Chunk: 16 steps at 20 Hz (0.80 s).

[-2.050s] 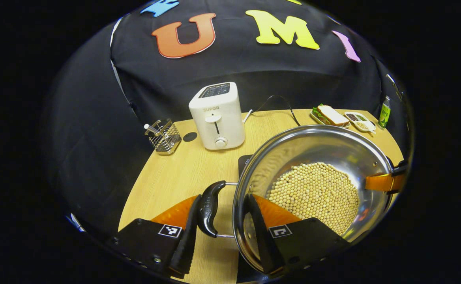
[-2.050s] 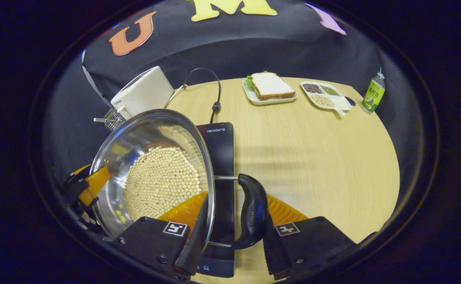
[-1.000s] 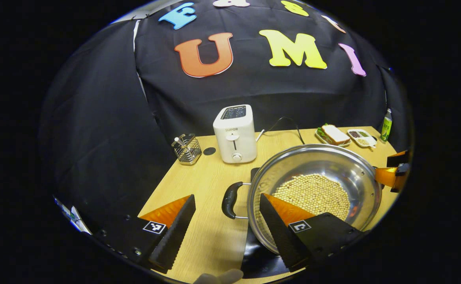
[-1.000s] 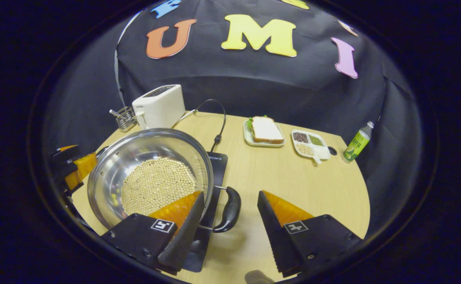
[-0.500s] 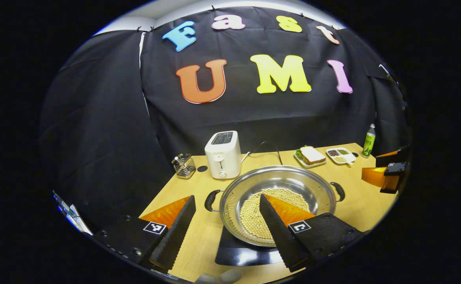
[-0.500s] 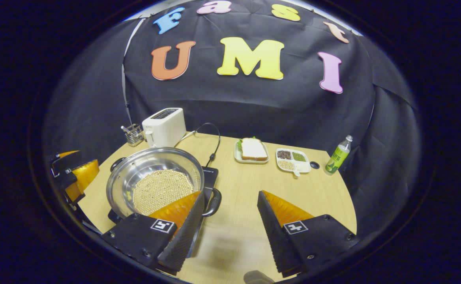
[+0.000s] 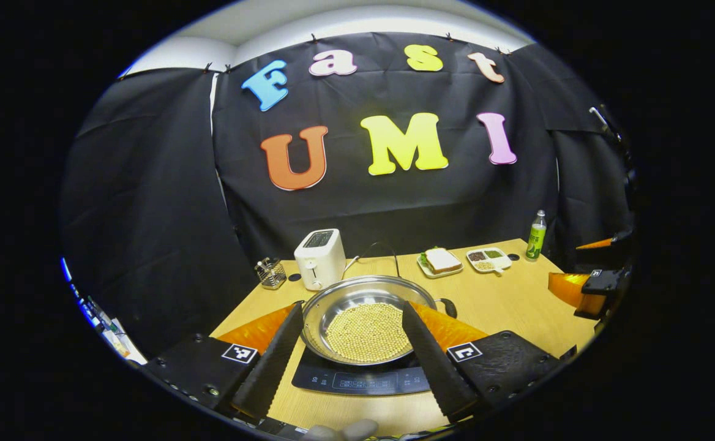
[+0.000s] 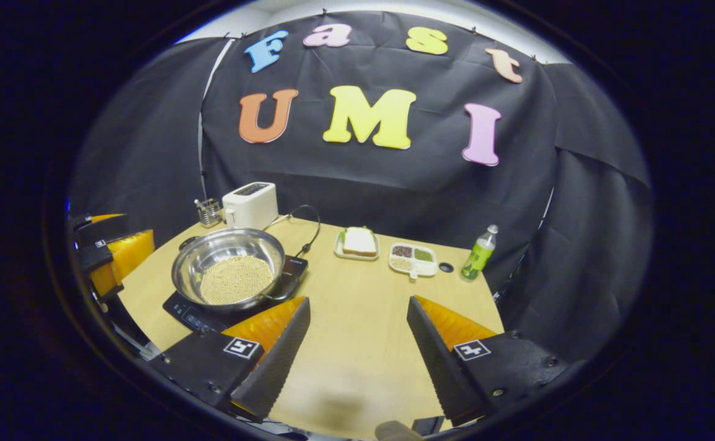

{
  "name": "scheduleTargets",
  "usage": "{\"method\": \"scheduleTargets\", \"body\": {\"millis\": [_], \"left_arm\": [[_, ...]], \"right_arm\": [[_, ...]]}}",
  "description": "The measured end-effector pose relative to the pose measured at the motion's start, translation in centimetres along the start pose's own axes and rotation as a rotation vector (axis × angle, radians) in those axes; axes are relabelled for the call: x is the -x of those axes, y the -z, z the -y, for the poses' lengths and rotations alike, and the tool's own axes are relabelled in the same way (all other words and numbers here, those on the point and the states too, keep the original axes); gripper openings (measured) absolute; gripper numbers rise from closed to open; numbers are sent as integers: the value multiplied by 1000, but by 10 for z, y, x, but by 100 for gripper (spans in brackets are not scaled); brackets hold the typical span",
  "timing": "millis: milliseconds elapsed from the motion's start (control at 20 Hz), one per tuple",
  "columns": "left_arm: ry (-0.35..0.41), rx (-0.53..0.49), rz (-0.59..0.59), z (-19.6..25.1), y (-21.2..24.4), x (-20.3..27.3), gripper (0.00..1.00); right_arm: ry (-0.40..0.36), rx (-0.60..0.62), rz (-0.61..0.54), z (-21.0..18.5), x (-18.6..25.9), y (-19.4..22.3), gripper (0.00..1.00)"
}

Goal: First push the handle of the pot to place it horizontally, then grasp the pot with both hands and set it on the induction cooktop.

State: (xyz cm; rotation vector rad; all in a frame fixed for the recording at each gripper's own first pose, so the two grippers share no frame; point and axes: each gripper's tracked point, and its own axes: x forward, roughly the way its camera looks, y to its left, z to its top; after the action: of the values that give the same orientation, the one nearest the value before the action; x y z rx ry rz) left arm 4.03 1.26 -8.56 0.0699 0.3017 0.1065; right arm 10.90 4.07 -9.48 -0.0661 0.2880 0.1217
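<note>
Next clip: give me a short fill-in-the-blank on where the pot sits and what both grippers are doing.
1. The pot rests on the ____.
2. Both the left gripper and the right gripper have their jaws ____.
3. The pot is filled with pale round ____.
4. Behind the pot stands a white ____.

Missing words: induction cooktop; open; beans; toaster

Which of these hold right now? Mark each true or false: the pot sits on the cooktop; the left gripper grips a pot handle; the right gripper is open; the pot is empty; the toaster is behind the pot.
1. The pot sits on the cooktop. True.
2. The left gripper grips a pot handle. False: it is open, clear of the pot.
3. The right gripper is open. True.
4. The pot is empty. False: beans cover its bottom.
5. The toaster stands behind the pot. True.
</note>
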Motion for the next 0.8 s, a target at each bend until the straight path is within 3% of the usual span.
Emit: {"method": "scheduleTargets", "body": {"millis": [400,800], "left_arm": [[25,27,133,61,-72,66,96],[35,72,267,104,-129,98,96]], "right_arm": [[-1,-32,187,83,81,-57,100],[49,-79,313,159,133,-87,100]]}}
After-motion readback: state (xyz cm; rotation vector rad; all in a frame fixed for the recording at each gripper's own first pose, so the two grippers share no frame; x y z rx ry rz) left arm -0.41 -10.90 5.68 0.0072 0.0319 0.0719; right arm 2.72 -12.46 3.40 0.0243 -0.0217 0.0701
